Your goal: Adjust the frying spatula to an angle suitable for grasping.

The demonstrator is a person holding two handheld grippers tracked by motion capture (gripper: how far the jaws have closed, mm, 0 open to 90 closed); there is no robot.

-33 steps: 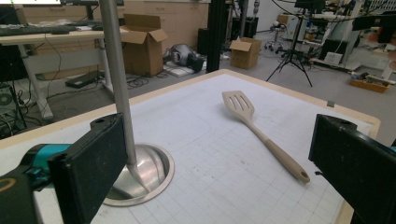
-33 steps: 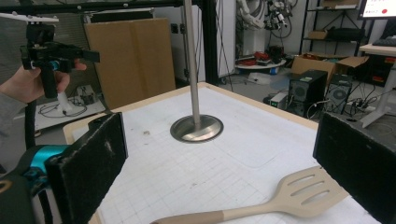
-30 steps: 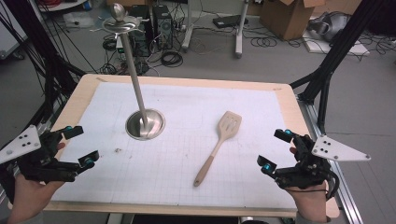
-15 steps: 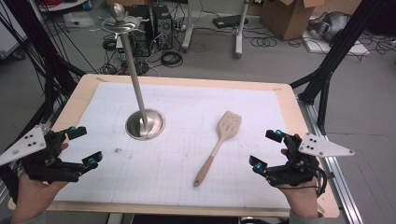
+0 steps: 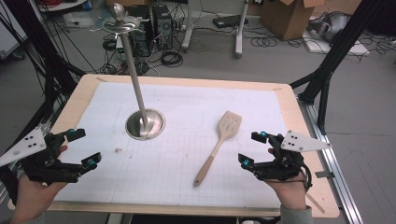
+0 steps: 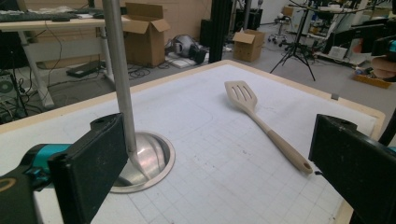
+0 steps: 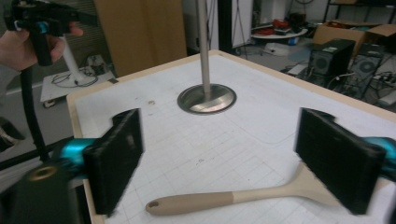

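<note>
The right tool [image 5: 252, 149], at the lower right of the high view, has its jaws standing wide with nothing between them, though they have just been closing a little. It points toward the spatula [image 5: 218, 145], which lies flat on the white gridded surface [image 5: 187, 102] a little right of centre, slotted blade toward the top of the frame and handle end toward the bottom. In the right gripper view the spatula [image 7: 243, 198] runs across the bottom of the frame just beyond the jaws, its blade partly hidden behind the right-hand one. The left tool [image 5: 80, 148], at the lower left of the high view, is also wide and empty, well apart from the spatula. The metal stand [image 5: 144, 123], a round base with a tall pole, rises left of centre.

The likely risk is in the pickup. The handle is slim and lies flat, so jaws that close before they are low enough around it may only nudge it, and it could skid or spin on the smooth sheet. A grip taken near the handle's tip would probably let the heavier blade end droop or swing. A wide sweep could also knock the stand's pole.
</note>
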